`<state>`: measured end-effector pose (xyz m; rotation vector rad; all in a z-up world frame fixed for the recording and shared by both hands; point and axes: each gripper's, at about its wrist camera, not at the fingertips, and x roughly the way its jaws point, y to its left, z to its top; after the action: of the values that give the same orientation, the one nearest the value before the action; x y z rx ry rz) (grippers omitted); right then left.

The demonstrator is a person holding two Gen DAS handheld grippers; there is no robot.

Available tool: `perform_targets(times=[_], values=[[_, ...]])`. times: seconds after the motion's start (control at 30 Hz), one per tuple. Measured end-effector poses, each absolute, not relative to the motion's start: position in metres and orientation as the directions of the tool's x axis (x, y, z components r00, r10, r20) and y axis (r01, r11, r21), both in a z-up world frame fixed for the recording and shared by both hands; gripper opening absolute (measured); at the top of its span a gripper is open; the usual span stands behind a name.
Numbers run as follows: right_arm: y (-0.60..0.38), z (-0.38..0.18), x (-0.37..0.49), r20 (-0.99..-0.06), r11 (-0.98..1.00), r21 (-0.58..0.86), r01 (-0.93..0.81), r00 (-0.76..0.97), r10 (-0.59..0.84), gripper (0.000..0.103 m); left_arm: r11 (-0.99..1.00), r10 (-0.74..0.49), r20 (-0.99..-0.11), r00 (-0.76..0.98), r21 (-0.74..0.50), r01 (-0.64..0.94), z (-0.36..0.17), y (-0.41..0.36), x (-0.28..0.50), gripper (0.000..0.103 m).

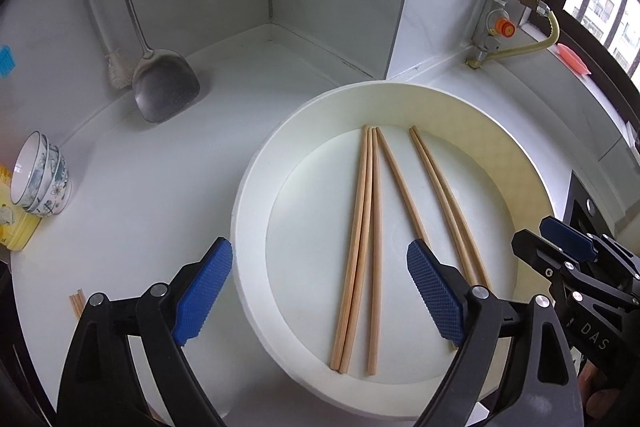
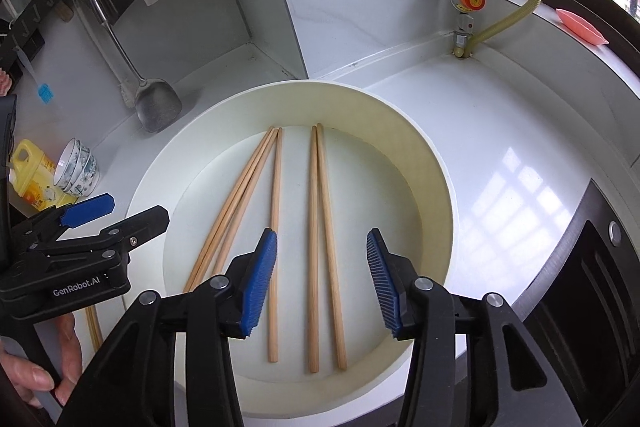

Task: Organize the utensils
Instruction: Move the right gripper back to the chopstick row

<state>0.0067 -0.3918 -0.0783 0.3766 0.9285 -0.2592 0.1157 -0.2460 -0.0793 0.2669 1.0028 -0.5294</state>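
— Jaws first: how do they stand?

— Both pairs are apart with nothing pinched. The left gripper has its blue pads spread wide above the near rim of the basin; the right gripper stands less wide, over the near ends of two chopsticks, clear of them.

— Biggest things, then down?

— White surface in a tiled corner, with a dark stove edge at the right. On it sits a round white basin. Behind it a metal spatula leans against the wall, and stacked patterned bowls lie on their side by a yellow bottle.

— And the utensils?

— Five wooden chopsticks lie flat on the basin floor: three fanned from touching far tips, and a pair lying beside each other to the right. More chopstick ends show on the surface outside the basin, left.
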Motion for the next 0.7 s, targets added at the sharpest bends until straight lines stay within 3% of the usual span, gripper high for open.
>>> perform_targets(times=[0.4,0.7], values=[[-0.365,-0.059,-0.005,-0.789,0.942,0.226,0.25,0.614,0.026,0.057,0.907,-0.25,-0.838,0.485,-0.029,0.419,-0.052,-0.199,0.093,0.091],[-0.324,-0.054,-0.008,-0.747,0.96,0.267,0.084,0.648,0.151,0.063,0.962,-0.141,-0.832,0.537,0.013,0.272,-0.04,-0.137,0.07,0.093]])
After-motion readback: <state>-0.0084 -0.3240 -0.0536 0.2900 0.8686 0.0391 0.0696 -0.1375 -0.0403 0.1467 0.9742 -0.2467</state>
